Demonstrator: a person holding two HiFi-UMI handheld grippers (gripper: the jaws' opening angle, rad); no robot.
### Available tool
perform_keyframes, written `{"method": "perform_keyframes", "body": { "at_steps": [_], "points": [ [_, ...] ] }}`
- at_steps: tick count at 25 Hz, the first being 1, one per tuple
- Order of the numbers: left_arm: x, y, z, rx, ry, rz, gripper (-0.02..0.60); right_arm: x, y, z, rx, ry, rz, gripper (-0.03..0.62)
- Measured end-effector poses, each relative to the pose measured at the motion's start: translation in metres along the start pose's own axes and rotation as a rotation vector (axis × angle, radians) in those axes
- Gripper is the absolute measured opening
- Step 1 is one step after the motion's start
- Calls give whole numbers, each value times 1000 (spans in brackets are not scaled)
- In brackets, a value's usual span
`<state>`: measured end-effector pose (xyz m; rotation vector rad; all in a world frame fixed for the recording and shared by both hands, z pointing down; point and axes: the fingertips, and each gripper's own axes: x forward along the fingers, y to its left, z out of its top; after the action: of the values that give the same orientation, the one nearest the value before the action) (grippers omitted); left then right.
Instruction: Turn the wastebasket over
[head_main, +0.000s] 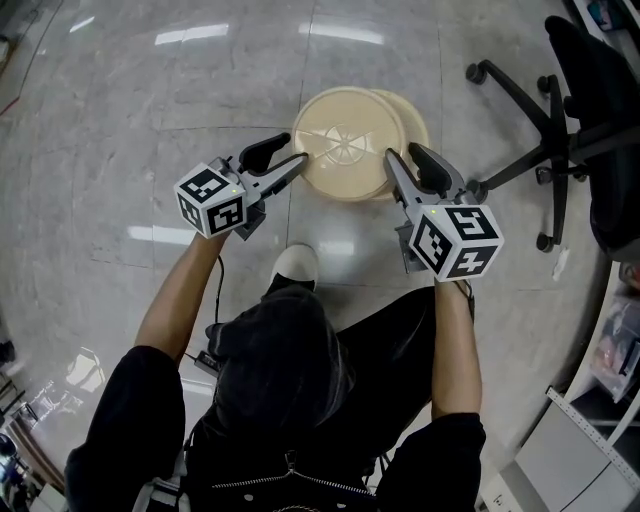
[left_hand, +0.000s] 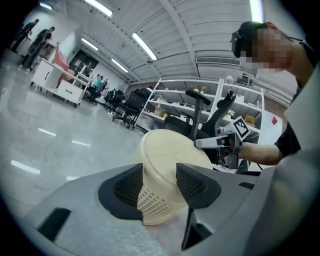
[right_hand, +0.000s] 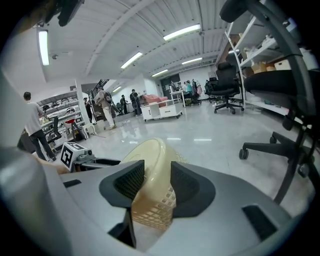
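You reach both forearms forward. Your left gripper (head_main: 296, 150) points almost level, its jaws apart with the wastebasket (head_main: 350, 140) wall between them. Your right gripper (head_main: 400, 152) tilts downward, its jaws pinching the mesh side.

Bright strip lights (right_hand: 182, 31), floor (head_main: 150, 120) glare, fisheye edges

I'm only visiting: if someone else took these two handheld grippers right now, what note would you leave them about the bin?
The left gripper: jaws wide apart astride the wastebasket wall, not clearly pressing it.
The right gripper: closed on the opposite wall; it seems to carry the hold.
The wastebasket sits between both grippers above the floor. It is tilted, with its solid base uppermost and its lattice wall below. Whether it touches the floor is unclear.
Done: the flip looks mostly made.
Left: probably settle it flat, mouth down, then let go with both.
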<state>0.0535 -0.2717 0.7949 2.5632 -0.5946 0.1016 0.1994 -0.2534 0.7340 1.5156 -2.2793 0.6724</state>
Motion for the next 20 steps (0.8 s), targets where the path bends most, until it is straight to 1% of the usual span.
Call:
{"method": "perform_keyframes", "body": {
  "at_steps": [3, 6, 9, 13, 15, 20],
  "points": [
    [7, -6, 2, 52, 9, -3, 201, -2, -8, -2, 21, 1, -9, 167],
    [9, -6, 6, 59, 9, -4, 201, -1, -13, -6, 64, 5, -4, 167],
    [10, -2, 11, 85, 7, 19, 201, 7, -19, -16, 125, 11, 4, 164],
    [11, 11, 12, 66, 16, 71, 202, 30, -25, -41, 203, 51, 13, 141],
    [8, 15, 11, 56, 14, 88, 202, 37, -23, -46, 237, 37, 26, 135],
    [4, 21, 14, 63, 5, 104, 202, 43, -18, -43, 243, 29, 37, 135]
  ]
}}
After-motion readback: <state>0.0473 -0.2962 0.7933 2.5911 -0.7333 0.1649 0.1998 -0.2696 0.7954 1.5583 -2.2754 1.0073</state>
